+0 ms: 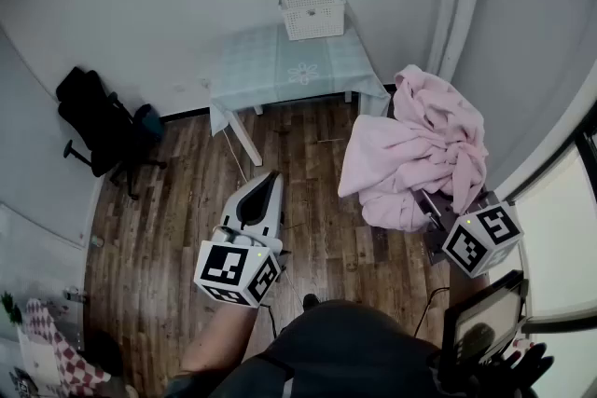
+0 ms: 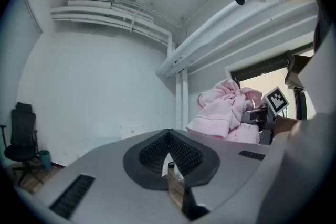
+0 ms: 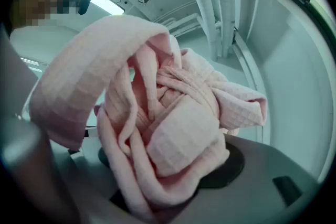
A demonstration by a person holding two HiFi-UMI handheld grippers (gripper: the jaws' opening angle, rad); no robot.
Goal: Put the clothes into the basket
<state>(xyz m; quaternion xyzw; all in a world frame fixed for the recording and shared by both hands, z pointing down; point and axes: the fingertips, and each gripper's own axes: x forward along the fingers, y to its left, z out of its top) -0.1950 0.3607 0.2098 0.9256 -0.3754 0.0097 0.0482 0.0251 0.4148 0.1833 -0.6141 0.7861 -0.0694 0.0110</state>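
Only the head view showed the white basket (image 1: 312, 16) on the table (image 1: 270, 70), top centre. The right tool (image 1: 431, 203) clenched bunched pink clothes (image 3: 173, 134) at right; the left tool (image 2: 168, 136) was closed and empty.

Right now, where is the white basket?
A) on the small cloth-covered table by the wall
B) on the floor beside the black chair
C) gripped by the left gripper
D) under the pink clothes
A: the head view shows the white basket standing at the far edge of the cloth-covered table by the wall, well apart from the pink clothes.
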